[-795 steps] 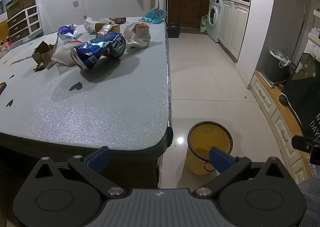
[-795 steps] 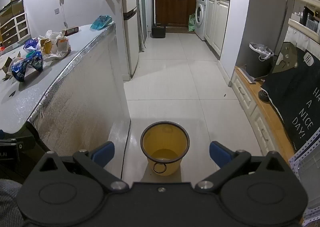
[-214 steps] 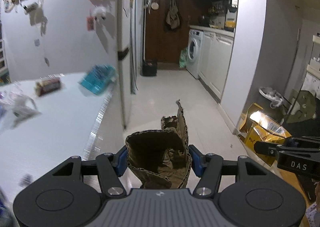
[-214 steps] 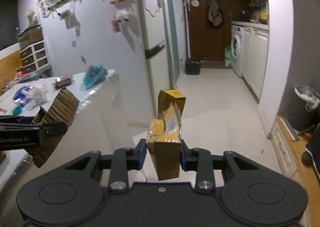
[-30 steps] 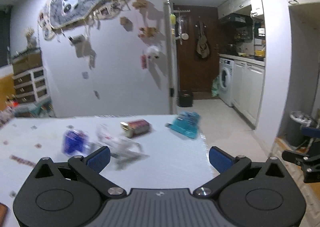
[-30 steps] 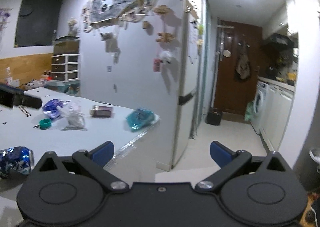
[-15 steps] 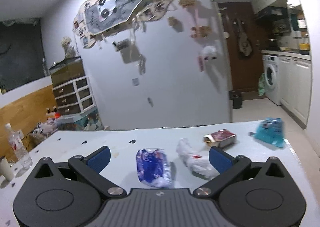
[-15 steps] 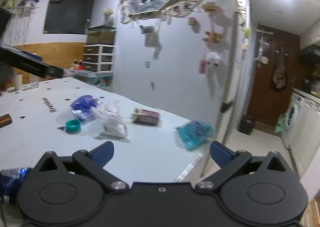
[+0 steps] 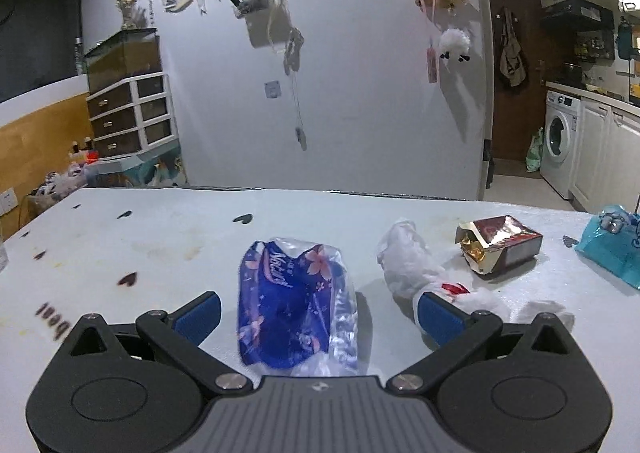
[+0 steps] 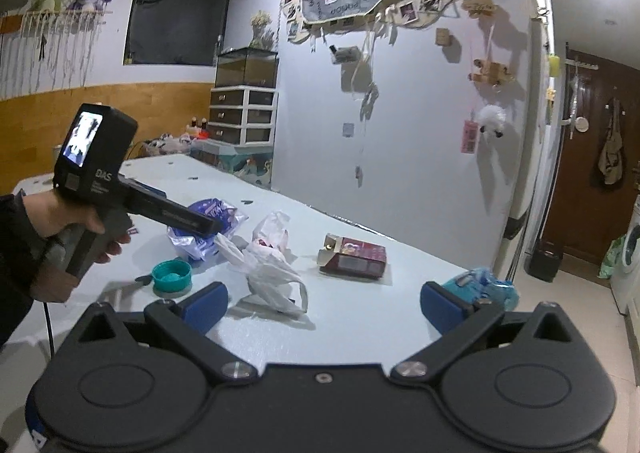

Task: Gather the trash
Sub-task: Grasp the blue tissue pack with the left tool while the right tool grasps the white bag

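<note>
Both pairs of fingers stand spread wide and hold nothing: the left gripper point(image 9: 316, 313) straddles the blue flowered plastic wrapper point(image 9: 294, 303), the right gripper point(image 10: 323, 305) hangs over the white plastic bag point(image 10: 268, 265). On the table point(image 9: 160, 241), from large to small, the trash runs: wrapper, white bag, teal plastic bag point(image 10: 482, 287), red-and-gold carton point(image 9: 498, 243), teal cap point(image 10: 172, 276). The slack film could fold and slip out if the fingers close on its edge alone.
</note>
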Demonstrator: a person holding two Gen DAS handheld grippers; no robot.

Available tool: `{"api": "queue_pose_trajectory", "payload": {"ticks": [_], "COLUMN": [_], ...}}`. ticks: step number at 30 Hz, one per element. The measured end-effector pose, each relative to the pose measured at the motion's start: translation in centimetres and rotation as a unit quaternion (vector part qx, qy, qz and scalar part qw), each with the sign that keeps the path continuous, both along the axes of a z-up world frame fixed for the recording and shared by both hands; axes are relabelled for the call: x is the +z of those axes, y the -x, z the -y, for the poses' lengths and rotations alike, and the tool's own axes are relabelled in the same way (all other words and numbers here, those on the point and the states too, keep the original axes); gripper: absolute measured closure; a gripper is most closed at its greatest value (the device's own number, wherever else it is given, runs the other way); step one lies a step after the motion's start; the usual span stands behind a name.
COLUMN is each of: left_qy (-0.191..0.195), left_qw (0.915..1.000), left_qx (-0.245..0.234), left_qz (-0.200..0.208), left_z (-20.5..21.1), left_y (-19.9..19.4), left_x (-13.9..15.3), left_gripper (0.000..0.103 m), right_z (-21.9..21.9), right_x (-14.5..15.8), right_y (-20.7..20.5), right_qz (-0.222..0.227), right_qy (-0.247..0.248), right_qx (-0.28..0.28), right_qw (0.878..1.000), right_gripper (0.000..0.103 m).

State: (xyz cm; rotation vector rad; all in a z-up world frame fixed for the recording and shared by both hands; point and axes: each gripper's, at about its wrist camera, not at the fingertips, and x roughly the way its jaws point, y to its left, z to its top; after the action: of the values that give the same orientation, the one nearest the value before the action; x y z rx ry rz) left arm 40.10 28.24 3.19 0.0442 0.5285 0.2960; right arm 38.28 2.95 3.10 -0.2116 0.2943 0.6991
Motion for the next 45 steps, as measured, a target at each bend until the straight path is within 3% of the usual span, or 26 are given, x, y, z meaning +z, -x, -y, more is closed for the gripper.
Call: {"api": "queue_pose_trajectory", "payload": {"ticks": [8,16,20,26,28,31,34,36,45], "left_qy": [-0.011,-0.003,0.008,0.035,0.046,0.065,0.067,0.070,0.079], "left_qw": [0.9990,0.9969,0.9961,0.9949,0.9946,0.9936,0.9937,0.9939,0.9940], "left_qx": [-0.029,-0.041,-0.049,-0.062,-0.065,-0.071,-0.071,-0.068,-0.074], "left_qz": [-0.032,-0.067,-0.073,-0.071,-0.066,-0.060,-0.055,-0.052,-0.015], "left_z": [-1.6,-2.8,-3.0,-3.7,-4.0,-4.4,-4.2,-4.3,-3.6], "left_y": [-2.0,-3.3,-3.7,-4.1,-4.0,-3.9,-3.8,-3.7,-2.4], "left_x": [-0.9,-2.6,-3.1,-3.6,-3.6,-3.6,-3.6,-3.5,-1.5], "left_gripper": [0.001,0.005,0.007,0.020,0.031,0.044,0.058,0.063,0.070], "right_z": [-5.0,-11.5,-13.8,-15.1,-15.0,-15.2,-15.3,-15.1,-13.9], "right_x": [-0.8,-1.6,-2.1,-3.2,-3.4,-3.7,-3.6,-3.4,-1.9], "right_y": [-3.7,-5.4,-6.3,-8.2,-8.8,-8.8,-8.7,-8.9,-8.4], "right_qz": [-0.022,0.005,0.000,-0.050,-0.080,-0.071,-0.063,-0.063,-0.057], "right_qy": [0.031,0.126,0.155,0.155,0.133,0.140,0.145,0.146,0.131], "right_qx": [0.045,0.075,0.090,0.087,0.086,0.068,0.056,0.042,0.023], "right_qw": [0.998,0.989,0.984,0.983,0.984,0.985,0.986,0.986,0.989], "right_gripper": [0.000,0.001,0.008,0.022,0.028,0.035,0.049,0.065,0.070]}}
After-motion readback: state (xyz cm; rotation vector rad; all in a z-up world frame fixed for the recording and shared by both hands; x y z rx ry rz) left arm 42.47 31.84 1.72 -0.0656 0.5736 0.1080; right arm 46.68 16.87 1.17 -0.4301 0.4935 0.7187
